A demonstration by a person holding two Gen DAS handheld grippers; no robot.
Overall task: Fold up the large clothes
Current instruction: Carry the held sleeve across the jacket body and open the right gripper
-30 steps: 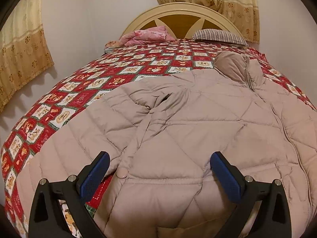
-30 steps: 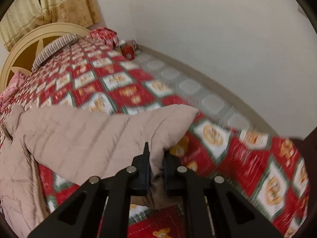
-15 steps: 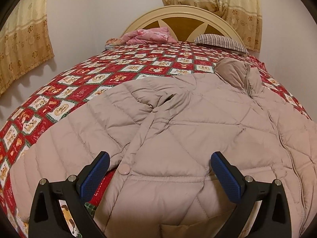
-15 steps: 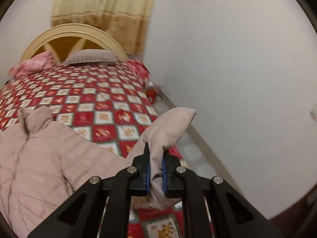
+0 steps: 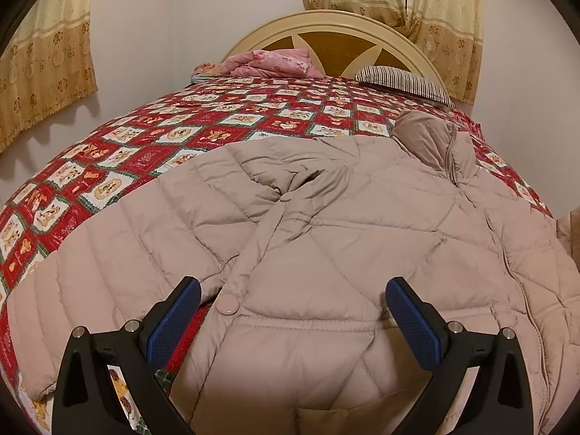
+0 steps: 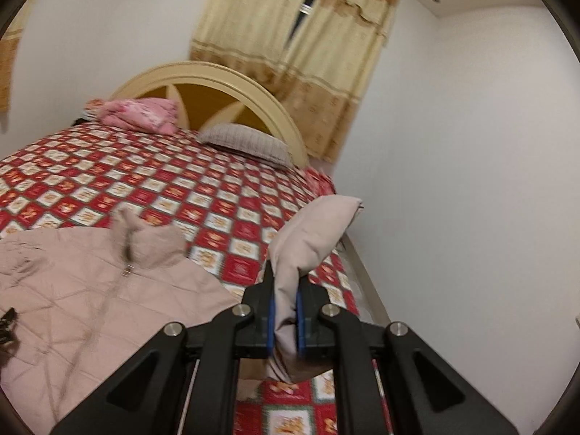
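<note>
A large beige quilted puffer jacket (image 5: 344,239) lies front-up on the bed, collar toward the headboard. Its left sleeve (image 5: 119,261) stretches out to the left. My left gripper (image 5: 290,311) is open and empty, hovering over the jacket's lower front by a snap button (image 5: 227,304). My right gripper (image 6: 284,320) is shut on the end of the jacket's right sleeve (image 6: 311,232) and holds it lifted above the bed's right side. The jacket body and zipped collar also show in the right wrist view (image 6: 108,290).
The bed has a red patchwork quilt (image 5: 203,130) and a cream arched headboard (image 5: 337,25). A pink folded blanket (image 5: 275,63) and a striped pillow (image 5: 402,81) lie by the headboard. A white wall (image 6: 471,181) runs close along the bed's right side. Curtains (image 6: 301,72) hang behind.
My right gripper has lifted the sleeve end off the bed and swung it up and inward toward the jacket. My left gripper has edged slightly forward over the jacket and stays open.
</note>
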